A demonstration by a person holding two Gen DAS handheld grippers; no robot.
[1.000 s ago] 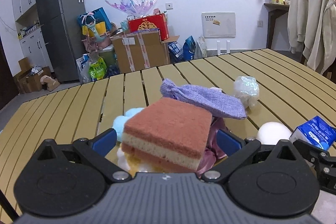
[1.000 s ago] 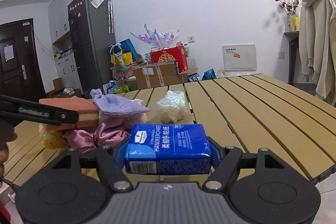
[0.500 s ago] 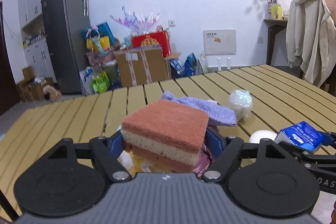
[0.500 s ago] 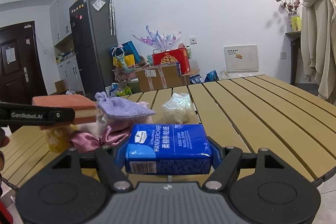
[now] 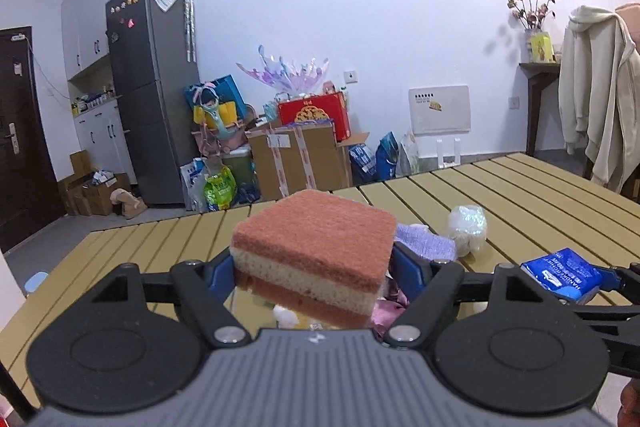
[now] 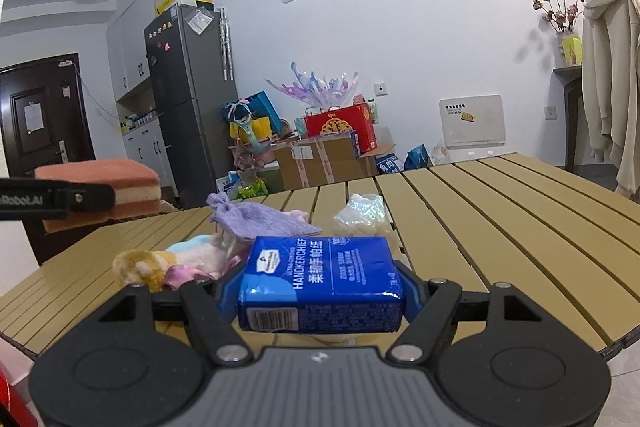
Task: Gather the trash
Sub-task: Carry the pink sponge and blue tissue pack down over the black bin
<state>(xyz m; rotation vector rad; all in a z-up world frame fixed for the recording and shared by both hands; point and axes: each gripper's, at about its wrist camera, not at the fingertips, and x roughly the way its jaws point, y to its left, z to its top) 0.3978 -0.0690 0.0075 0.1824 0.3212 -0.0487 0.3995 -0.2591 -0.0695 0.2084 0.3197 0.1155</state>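
My left gripper point(image 5: 312, 269) is shut on a pink-and-cream layered sponge point(image 5: 316, 243), held up above the slatted yellow table point(image 5: 520, 211). In the right wrist view the sponge point(image 6: 120, 183) hangs at the far left, clear of the pile. My right gripper point(image 6: 320, 291) is shut on a blue handkerchief tissue pack point(image 6: 320, 267), which the left wrist view shows at the right point(image 5: 562, 275). On the table lie a purple pouch point(image 6: 256, 221), a crinkled plastic wrap point(image 6: 362, 213), a fuzzy pastel toy point(image 6: 160, 265) and a pink satin cloth point(image 5: 386, 309).
Beyond the table's far edge stand a grey fridge point(image 5: 152, 87), taped cardboard boxes point(image 5: 300, 159) and bags on the floor. A cream coat point(image 5: 592, 99) hangs at the right. A dark door point(image 6: 40, 131) is at the left.
The left gripper's jaws closed onto the sponge, then lifted it up off the pile. The right gripper kept still with the tissue pack.
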